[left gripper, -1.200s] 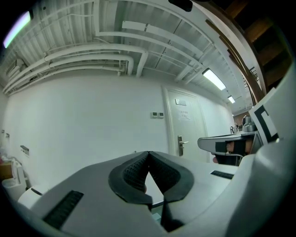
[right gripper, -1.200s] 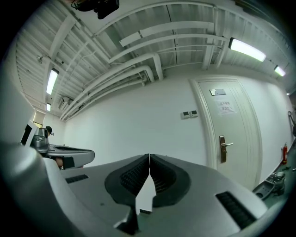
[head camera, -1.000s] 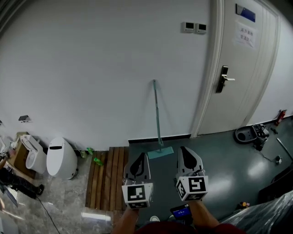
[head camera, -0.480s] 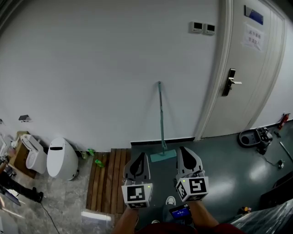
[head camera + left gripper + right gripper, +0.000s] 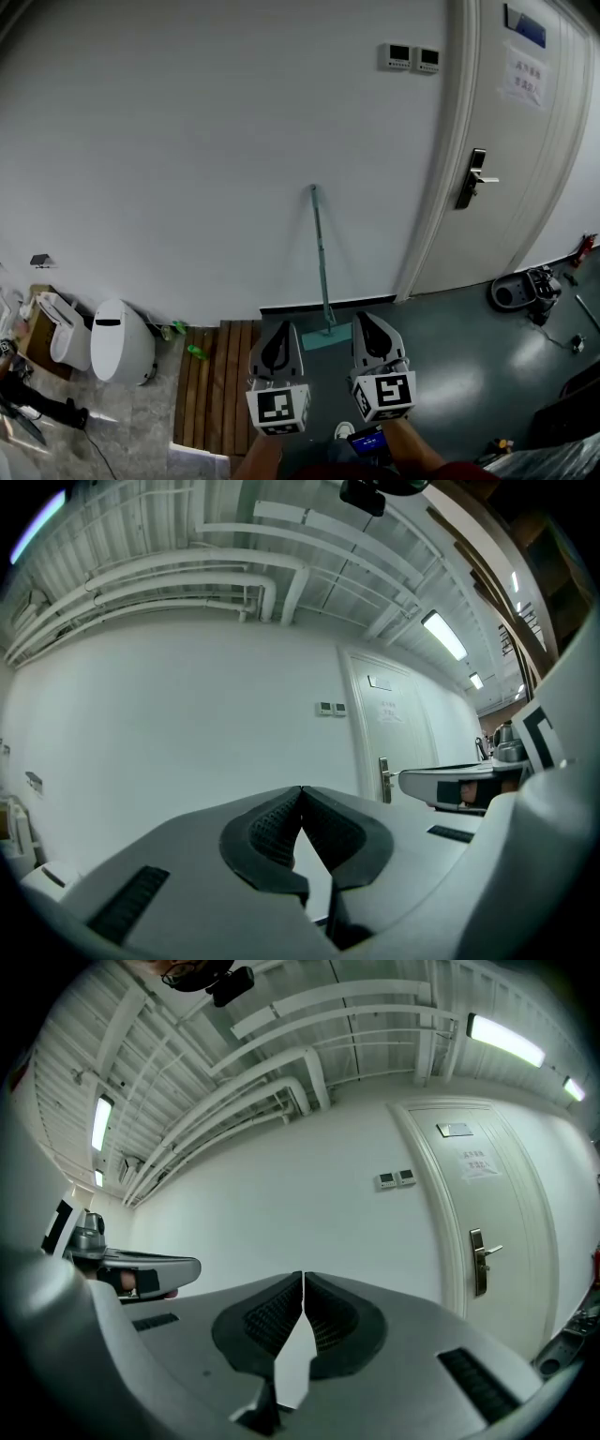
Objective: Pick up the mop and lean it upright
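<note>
The mop (image 5: 322, 272) leans upright against the white wall (image 5: 187, 141), at twelve o'clock from my two grippers and well apart from them. My left gripper (image 5: 301, 791) is closed, tips meeting, with nothing between its black ribbed pads (image 5: 270, 825). My right gripper (image 5: 303, 1277) is pressed together the same way and is just as empty. Both have smooth grey shells that taper to a point.

The mop's pole (image 5: 318, 234) is thin and straight, a pale teal, tilted slightly with its top toward eleven o'clock. Its head (image 5: 328, 337) is a flat teal rectangle lying on the glossy dark floor (image 5: 450, 375) right at the foot of the wall. A white panelled door (image 5: 511, 159) with a metal lever handle (image 5: 476, 176) stands at two o'clock. A slatted wooden mat (image 5: 217, 375) lies at nine o'clock.
</note>
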`<state>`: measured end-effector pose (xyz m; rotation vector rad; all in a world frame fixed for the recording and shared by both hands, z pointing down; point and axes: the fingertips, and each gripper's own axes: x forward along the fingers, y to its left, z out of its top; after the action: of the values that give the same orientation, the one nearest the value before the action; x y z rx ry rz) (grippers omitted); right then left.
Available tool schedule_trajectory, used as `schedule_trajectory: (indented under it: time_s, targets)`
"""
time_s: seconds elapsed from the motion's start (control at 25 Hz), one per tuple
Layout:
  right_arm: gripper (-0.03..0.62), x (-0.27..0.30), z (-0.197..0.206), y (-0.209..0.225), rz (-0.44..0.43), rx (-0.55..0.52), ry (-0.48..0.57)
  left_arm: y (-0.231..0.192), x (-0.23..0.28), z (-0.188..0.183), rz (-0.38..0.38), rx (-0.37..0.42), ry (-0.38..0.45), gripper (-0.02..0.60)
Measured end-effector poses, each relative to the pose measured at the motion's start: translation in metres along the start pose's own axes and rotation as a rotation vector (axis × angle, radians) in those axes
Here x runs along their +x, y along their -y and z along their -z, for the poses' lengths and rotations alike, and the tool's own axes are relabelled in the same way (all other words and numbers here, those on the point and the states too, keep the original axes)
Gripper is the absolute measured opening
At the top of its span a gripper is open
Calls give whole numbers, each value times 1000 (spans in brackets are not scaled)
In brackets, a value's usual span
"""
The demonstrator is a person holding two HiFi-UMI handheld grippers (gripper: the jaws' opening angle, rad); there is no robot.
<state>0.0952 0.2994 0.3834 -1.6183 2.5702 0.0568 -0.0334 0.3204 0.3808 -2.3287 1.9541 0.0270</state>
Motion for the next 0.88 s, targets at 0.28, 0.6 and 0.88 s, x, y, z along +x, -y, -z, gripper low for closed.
schedule_trajectory:
  time_s: [0.28,0.6,0.88]
  targets:
    - [18,48,0,51,-16,1,-2,13,70,1,-28,-7,-4,14]
    - [18,93,4,94,-27,8,-10,21,128,6,-59,18,-13,14]
    - [18,126,10,108,-40,0,-20,17,164,13,-59,8,-19,14]
